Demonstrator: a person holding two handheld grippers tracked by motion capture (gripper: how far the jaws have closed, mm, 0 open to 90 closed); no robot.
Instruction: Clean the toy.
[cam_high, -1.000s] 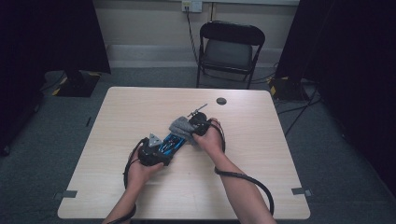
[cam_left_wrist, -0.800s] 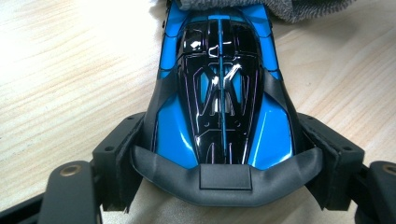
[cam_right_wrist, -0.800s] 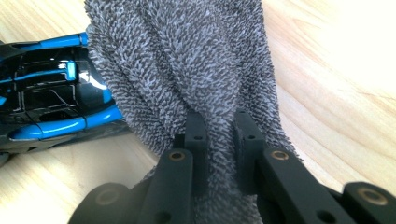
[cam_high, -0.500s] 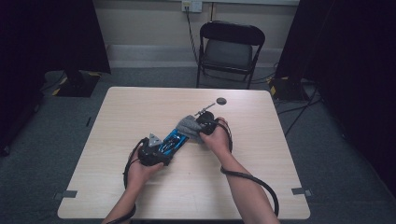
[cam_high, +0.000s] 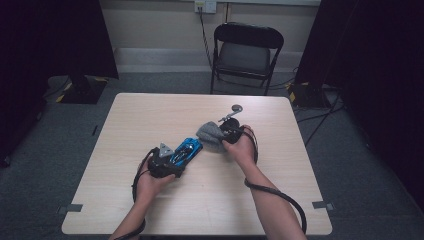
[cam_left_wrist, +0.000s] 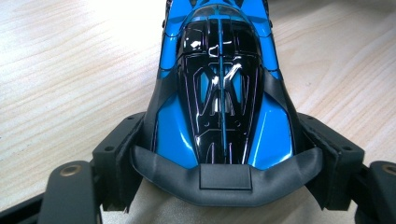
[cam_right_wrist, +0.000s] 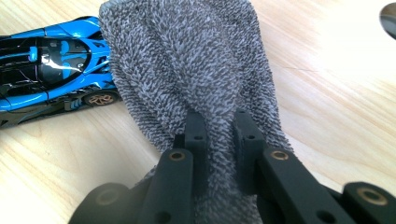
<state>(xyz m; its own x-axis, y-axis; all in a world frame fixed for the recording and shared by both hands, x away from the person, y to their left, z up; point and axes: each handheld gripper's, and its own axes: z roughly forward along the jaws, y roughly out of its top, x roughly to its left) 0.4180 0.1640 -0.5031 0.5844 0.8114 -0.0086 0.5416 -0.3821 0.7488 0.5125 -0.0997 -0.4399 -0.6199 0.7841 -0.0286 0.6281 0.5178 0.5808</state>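
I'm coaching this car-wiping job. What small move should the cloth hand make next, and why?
Probably swing the grey cloth back onto the blue toy car: the right gripper grips it just off the car's end, while the left gripper clamps the car steady.

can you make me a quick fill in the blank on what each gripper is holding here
1. The left gripper clamps the rear of a toy car painted black and ____.
2. The right gripper is shut on a grey ____.
3. Behind the table stands a folding ____.

Missing words: blue; cloth; chair
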